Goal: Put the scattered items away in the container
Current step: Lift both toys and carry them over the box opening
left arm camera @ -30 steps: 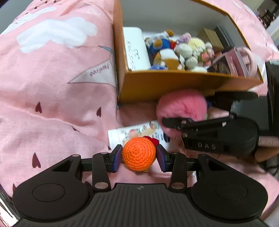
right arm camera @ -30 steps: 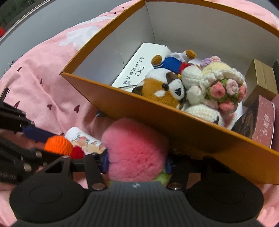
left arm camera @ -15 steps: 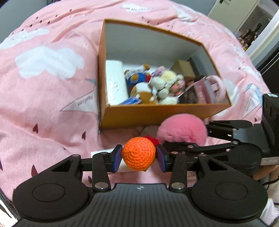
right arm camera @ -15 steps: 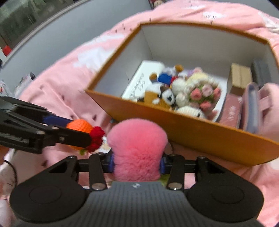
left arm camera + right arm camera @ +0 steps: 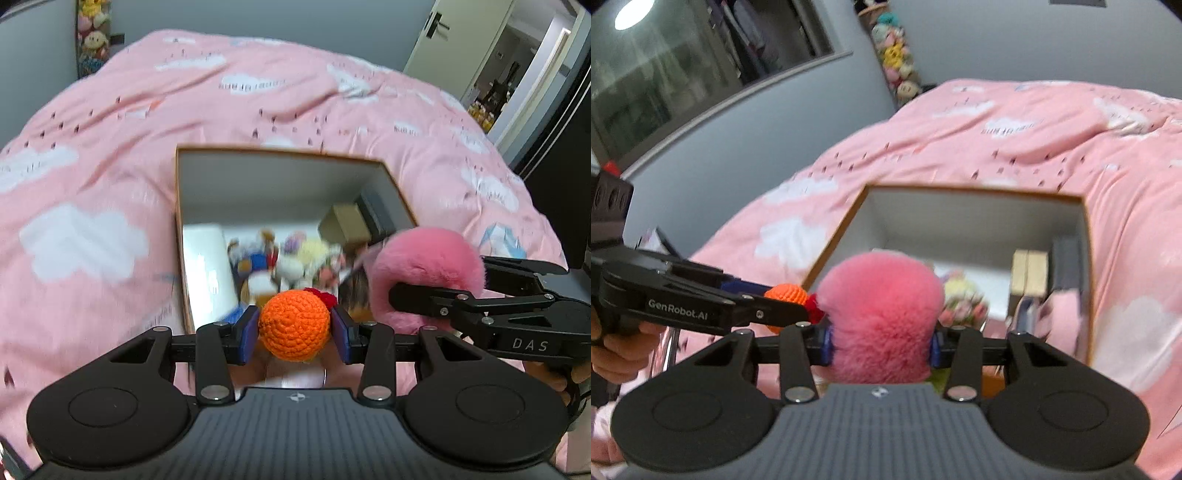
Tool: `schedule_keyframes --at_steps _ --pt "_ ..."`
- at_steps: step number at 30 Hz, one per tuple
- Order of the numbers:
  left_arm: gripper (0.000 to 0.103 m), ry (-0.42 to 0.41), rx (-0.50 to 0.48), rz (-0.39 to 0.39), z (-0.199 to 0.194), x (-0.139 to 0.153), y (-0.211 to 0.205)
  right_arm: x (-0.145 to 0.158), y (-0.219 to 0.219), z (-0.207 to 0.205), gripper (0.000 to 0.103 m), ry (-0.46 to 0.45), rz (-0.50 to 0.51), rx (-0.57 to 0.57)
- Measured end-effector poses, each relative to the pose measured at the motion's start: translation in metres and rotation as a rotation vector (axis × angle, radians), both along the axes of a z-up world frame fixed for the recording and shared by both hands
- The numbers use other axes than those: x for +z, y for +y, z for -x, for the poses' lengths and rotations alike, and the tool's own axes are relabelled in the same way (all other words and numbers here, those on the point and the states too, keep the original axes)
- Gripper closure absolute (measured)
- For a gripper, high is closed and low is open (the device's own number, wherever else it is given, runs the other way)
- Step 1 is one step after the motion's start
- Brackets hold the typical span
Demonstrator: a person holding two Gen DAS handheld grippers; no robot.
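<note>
Your left gripper point(image 5: 294, 334) clamps the orange crochet ball point(image 5: 294, 325), your right gripper point(image 5: 881, 341) the pink pompom point(image 5: 881, 314); releasing short of the box point(image 5: 180, 221) drops both on the bedspread point(image 5: 92, 184)

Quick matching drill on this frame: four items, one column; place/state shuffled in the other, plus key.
Items:
1. orange ball
2. pink pompom
3. box
4. white pack

States:
A. on the pink duvet, open
B. held in right gripper
C. inside box, by its left wall
D. held in left gripper

Pairs: 1-D, 2-B, 3-A, 4-C
</note>
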State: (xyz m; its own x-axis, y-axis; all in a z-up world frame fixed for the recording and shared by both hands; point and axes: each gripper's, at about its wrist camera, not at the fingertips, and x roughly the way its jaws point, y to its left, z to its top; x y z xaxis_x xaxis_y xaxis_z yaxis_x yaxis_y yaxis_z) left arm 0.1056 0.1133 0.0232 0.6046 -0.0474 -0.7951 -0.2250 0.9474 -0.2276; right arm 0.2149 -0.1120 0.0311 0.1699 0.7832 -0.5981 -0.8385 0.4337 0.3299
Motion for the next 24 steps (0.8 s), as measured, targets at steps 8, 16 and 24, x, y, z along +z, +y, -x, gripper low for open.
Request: schedule_keyframes --at_steps 8,16,24 --pt "0.055 -0.077 0.04 -0.023 -0.049 0.012 0.012 0.015 0.016 -0.048 0.055 -0.005 -0.057 -0.084" --pt "0.055 -0.041 0.096 0.054 -0.099 -0.021 0.032 -0.011 0.051 -0.096 0.055 0.03 -0.006 -0.169" --pt "0.055 0.019 0.13 0.089 -0.131 -0.051 0.05 -0.043 0.085 -0.125 0.055 0.064 0.053 -0.164"
